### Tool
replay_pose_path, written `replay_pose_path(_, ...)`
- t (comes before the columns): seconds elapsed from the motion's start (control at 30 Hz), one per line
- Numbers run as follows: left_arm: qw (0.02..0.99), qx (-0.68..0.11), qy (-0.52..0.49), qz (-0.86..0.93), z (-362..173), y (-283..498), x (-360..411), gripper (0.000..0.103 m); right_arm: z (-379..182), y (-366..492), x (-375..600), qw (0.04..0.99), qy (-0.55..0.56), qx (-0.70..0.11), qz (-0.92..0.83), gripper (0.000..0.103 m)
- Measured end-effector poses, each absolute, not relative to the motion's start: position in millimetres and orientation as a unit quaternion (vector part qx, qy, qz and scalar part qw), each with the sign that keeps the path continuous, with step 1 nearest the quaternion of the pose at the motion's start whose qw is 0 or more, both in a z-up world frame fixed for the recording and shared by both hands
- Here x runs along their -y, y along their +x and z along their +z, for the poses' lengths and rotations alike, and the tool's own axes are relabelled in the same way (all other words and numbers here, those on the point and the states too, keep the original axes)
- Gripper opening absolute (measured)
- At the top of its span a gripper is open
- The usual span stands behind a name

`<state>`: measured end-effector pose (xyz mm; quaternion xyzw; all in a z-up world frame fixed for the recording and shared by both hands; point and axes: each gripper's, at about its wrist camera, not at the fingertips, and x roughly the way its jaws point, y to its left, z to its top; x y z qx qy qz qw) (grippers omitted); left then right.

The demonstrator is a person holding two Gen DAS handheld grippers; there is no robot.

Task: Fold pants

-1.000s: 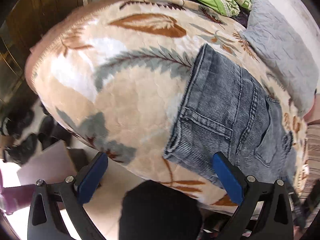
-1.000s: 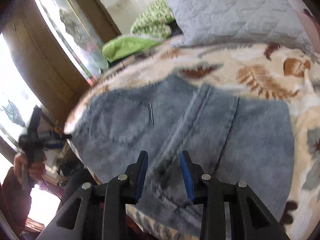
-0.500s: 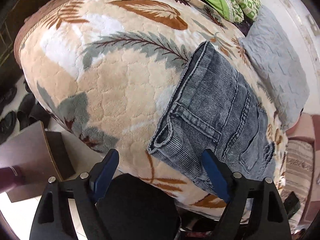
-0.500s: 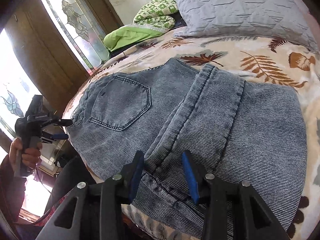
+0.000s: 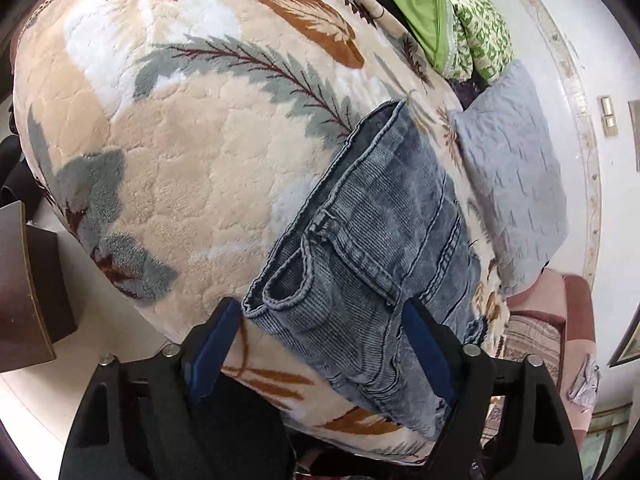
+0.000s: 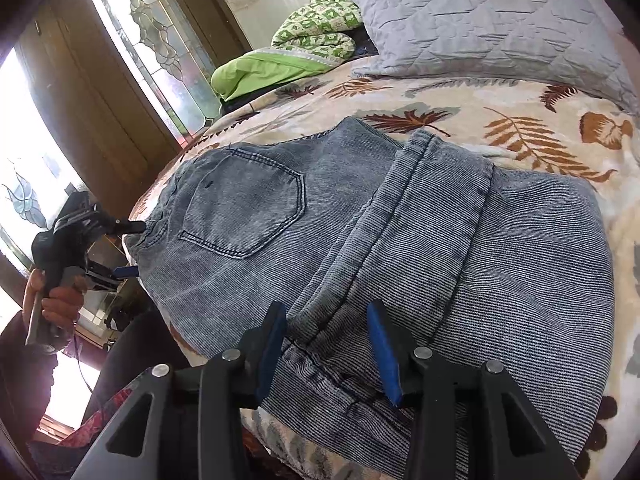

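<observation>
From the left wrist, we saw the jeans [image 5: 384, 248] lying folded on the blanket [image 5: 180, 168] that covers the bed, near its front edge. The waistband end, with a belt loop and a rolled hem, pointed toward our left gripper [image 5: 320, 344]. Its blue pads stood on either side of that end, the left pad over the blanket just beside the denim and the right pad over the denim itself. The jaws were closing, with the waistband corner between them, and neither pad pressed on the cloth yet. A grey pillow [image 5: 516, 184] lay beyond the jeans, and a green cover [image 5: 416, 4] was bunched at the far end of the bed.

From the right wrist, we saw the same jeans [image 6: 520, 264] spread wide, a back pocket [image 6: 248, 208] facing up on the left part and a leg folded over the middle. Our right gripper [image 6: 328, 344] hung low over the near edge, where the folded leg's seam runs down. Its jaws were opening, with a ridge of denim between the pads, and we could not tell whether the pads touched it. At the left, a hand [image 6: 52, 300] held the left gripper [image 6: 134, 248] at the waistband end, one finger above the edge and one below. The pillow [image 6: 480, 24] and the green cover [image 6: 260, 72] lay at the far end.
</observation>
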<state>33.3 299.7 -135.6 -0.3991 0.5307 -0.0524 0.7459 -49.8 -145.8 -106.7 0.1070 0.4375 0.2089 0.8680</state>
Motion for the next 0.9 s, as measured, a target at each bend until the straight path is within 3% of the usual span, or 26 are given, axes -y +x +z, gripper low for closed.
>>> replay_pose_path(0.03,0.746,-0.529,-0.401,-0.054,-134,34,-300,0.069,-107,-50,146,0.868,0.107,-0.437,0.209,0.047)
replay_pose_path(0.13,0.754,-0.530,-0.385,-0.052,-132,35,-295,0.066,-107,-50,146,0.868,0.108,-0.437,0.210,0.047)
replay_pose_path(0.27,0.759,-0.517,-0.392,-0.058,-133,36,-288,0.046,-107,-49,146,0.868,0.109,-0.437,0.210,0.048)
replay_pose_path(0.4,0.762,-0.503,-0.403,-0.056,-136,32,-290,0.045,-107,-48,146,0.868,0.107,-0.436,0.211,0.048)
replay_pose_path(0.53,0.760,-0.485,-0.428,-0.062,-138,29,-293,0.064,-107,-48,146,0.868,0.107,-0.436,0.211,0.048)
replay_pose_path(0.67,0.778,-0.478,-0.406,-0.039,-133,34,-284,0.063,-107,-48,145,0.869,0.105,-0.435,0.210,0.048)
replay_pose_path(0.7,0.783,-0.477,-0.399,-0.034,-131,35,-282,0.059,-107,-48,144,0.869,0.105,-0.435,0.211,0.048)
replay_pose_path(0.77,0.791,-0.482,-0.375,-0.027,-129,38,-277,0.037,-107,-47,144,0.869,0.104,-0.435,0.211,0.049)
replay_pose_path(0.9,0.811,-0.480,-0.334,-0.022,-114,39,-267,0.019,-107,-47,146,0.867,0.112,-0.438,0.212,0.048)
